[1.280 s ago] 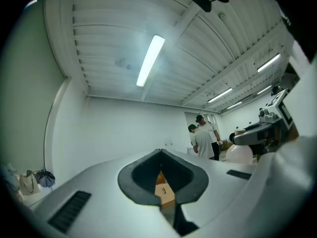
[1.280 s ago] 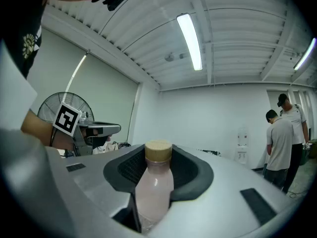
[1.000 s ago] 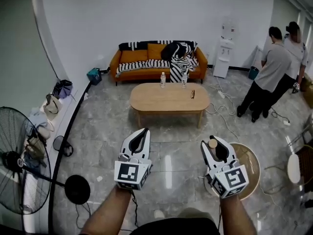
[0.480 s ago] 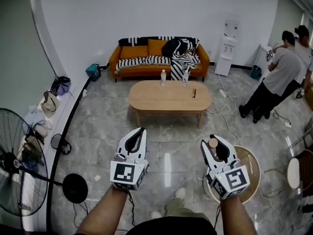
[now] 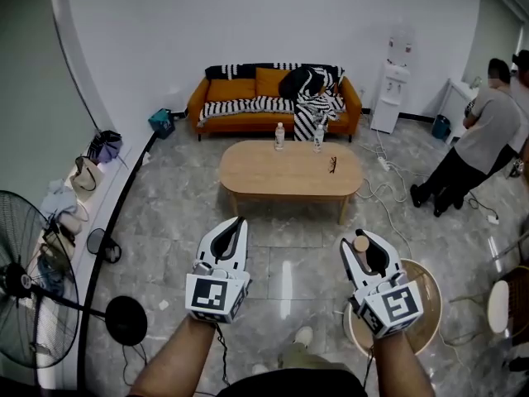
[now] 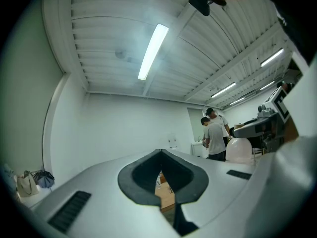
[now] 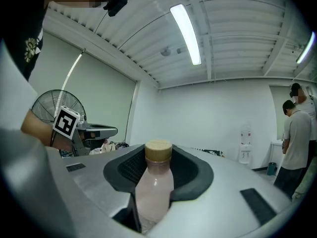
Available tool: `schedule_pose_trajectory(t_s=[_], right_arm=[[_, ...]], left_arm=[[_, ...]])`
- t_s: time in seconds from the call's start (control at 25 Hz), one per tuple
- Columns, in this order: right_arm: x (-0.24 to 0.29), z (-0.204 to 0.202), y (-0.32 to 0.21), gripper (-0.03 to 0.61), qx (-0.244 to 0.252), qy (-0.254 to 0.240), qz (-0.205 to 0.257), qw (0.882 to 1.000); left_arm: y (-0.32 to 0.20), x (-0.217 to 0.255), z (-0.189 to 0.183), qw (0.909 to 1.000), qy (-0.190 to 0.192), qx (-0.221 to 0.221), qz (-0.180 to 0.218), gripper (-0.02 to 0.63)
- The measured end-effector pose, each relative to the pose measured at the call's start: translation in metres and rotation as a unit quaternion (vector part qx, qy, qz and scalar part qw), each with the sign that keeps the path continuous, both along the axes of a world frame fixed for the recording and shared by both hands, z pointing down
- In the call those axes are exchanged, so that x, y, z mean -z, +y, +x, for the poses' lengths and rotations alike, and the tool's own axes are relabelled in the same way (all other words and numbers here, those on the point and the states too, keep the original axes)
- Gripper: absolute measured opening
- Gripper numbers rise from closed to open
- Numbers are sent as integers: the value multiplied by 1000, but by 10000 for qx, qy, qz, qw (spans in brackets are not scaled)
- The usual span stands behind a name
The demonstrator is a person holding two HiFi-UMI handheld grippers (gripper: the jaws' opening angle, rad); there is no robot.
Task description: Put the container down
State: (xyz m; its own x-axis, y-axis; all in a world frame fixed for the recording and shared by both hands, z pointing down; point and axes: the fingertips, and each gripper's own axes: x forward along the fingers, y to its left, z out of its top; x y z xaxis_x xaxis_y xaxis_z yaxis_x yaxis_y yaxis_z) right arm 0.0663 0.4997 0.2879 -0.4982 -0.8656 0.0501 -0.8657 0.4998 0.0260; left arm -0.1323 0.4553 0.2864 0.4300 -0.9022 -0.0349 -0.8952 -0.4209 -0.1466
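Bottle (image 7: 153, 187) was clamped in my right tongs (image 5: 364, 240), left tongs (image 5: 235, 224) closed empty; setting it down probably needed the table (image 5: 273, 172) at twelve o'clock.

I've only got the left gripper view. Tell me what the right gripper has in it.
Observer: The right gripper is shut on a small bottle, pale pink with a tan cap, upright between the jaws.
Operator: Now say what's under it.
Observer: The head view shows a round tan side table on the floor, just below and to the right of that gripper. The bottle is not set down on it.
Operator: Name anything on the floor to my left.
Observer: A round black fan base sits there, left of the left gripper.
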Motion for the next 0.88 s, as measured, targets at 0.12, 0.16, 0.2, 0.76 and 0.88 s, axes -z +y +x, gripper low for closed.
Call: schedule_pose_trajectory(t_s=[0.12, 0.16, 0.2, 0.76, 0.88], right_arm=[[-5, 3, -10, 147, 10, 26, 13, 10000], [-7, 5, -13, 147, -7, 51, 4, 10000], [-9, 5, -15, 147, -5, 56, -32, 10000], [-26, 2, -58, 147, 17, 15, -208, 9998], [-28, 4, -69, 147, 21, 39, -278, 9996]], left_arm=[[-9, -3, 5, 10000, -9, -43, -15, 14], [-11, -5, 6, 10000, -12, -51, -28, 14], [-13, -7, 6, 10000, -14, -56, -47, 14], [-52, -23, 6, 9999, -9, 20, -171, 14], [-62, -26, 7, 9999, 38, 40, -151, 14]])
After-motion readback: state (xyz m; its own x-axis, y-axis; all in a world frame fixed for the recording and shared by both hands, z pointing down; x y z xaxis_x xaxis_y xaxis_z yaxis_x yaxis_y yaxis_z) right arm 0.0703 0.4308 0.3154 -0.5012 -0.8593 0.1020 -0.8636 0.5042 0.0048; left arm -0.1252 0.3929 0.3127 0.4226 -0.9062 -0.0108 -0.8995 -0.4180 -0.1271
